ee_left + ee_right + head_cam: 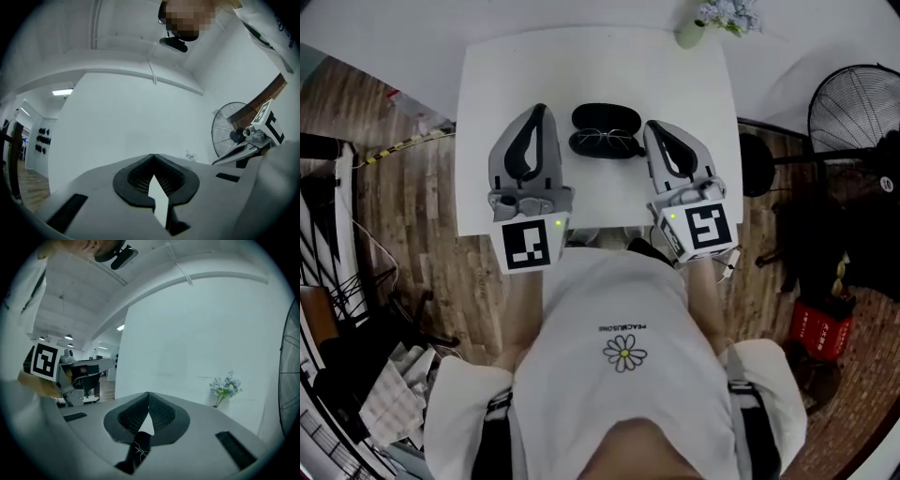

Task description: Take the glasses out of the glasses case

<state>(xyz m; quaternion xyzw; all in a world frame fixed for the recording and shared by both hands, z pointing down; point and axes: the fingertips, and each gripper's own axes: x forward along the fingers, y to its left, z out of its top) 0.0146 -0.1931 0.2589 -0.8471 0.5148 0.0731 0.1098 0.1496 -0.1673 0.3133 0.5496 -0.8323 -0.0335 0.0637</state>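
Observation:
A black glasses case (606,117) lies open in the middle of the white table (487,84). Thin wire-framed glasses (607,141) rest on its nearer half. My left gripper (539,111) is just left of the case, held about level, its jaws meeting at the tip with nothing between them. My right gripper (651,127) is just right of the case, also shut and empty. In the right gripper view the tips (148,393) meet, and a dark piece of the case with a wire line (139,449) shows below the pads. In the left gripper view the tips (153,156) also meet.
A small vase of flowers (717,17) stands at the table's far right corner. A standing fan (853,108) and a black stool (757,164) are on the wooden floor to the right, with a red box (820,328) nearer me. Cables and clutter lie at the left.

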